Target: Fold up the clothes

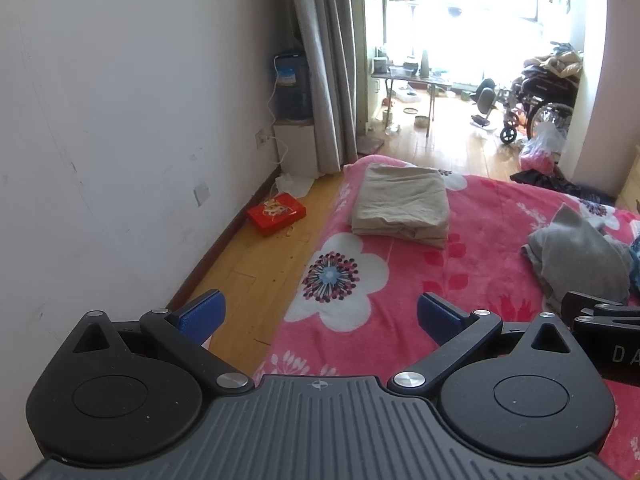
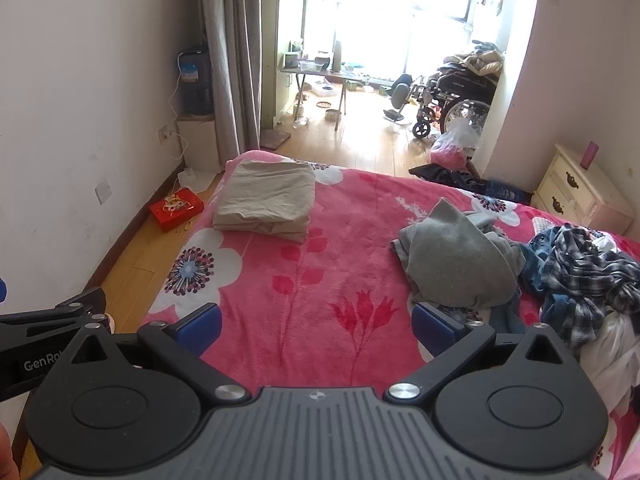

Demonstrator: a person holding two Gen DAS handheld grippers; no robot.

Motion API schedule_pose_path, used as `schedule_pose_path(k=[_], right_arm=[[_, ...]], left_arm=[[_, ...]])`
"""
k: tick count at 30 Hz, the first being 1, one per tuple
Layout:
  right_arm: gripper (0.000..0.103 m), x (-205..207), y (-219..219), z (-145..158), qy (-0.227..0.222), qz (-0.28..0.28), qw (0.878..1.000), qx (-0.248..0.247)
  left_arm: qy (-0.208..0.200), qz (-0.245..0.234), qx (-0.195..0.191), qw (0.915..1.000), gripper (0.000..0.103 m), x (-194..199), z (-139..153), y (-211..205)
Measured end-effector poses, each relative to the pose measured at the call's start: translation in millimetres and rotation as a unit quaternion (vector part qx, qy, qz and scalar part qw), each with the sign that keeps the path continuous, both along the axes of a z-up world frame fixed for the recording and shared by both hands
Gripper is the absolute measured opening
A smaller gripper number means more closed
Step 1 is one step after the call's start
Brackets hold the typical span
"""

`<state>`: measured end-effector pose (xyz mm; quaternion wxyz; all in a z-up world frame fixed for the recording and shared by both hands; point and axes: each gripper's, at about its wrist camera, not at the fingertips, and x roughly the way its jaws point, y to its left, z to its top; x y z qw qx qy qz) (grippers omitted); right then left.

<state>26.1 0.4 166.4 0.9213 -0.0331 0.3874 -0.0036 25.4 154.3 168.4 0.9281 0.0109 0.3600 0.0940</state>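
Folded beige cloth (image 2: 266,208) lying flat and squared near the far left corner of the pink flowered blanket (image 2: 328,280), layers stacked neatly, edges roughly aligned. Crumpled grey garment (image 2: 460,260) heaped on the right half of the blanket, well apart from the beige one, with a rumpled plaid shirt (image 2: 588,280) touching it further right and white fabric (image 2: 616,356) below that. Left gripper (image 1: 320,316) spread wide over the blanket's left edge and the wooden floor (image 1: 256,264), pinching nothing. Right gripper (image 2: 316,326) likewise spread wide and empty, held above bare blanket, its right finger near the grey garment's lower edge. Red box (image 2: 176,208) on the floor beside the bed by the white wall. Water bottle (image 2: 196,84) beside the grey curtain (image 2: 232,60), wheelchair (image 2: 452,96) in the bright room beyond, cream nightstand (image 2: 576,188) at far right.
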Motion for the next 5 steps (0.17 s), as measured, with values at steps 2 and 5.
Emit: schedule_pose_path(k=[2,5], right_arm=[[0.103,-0.4,1.1,0.1,0.0,0.001,1.0,-0.001],[0.103,-0.9,2.8,0.2,0.0,0.002,1.0,-0.002]], left_arm=[[0.0,0.001,-0.001,1.0,0.103,-0.6,-0.1,1.5],[-0.001,0.003,-0.003,1.0,0.103,-1.1,-0.5,4.1]])
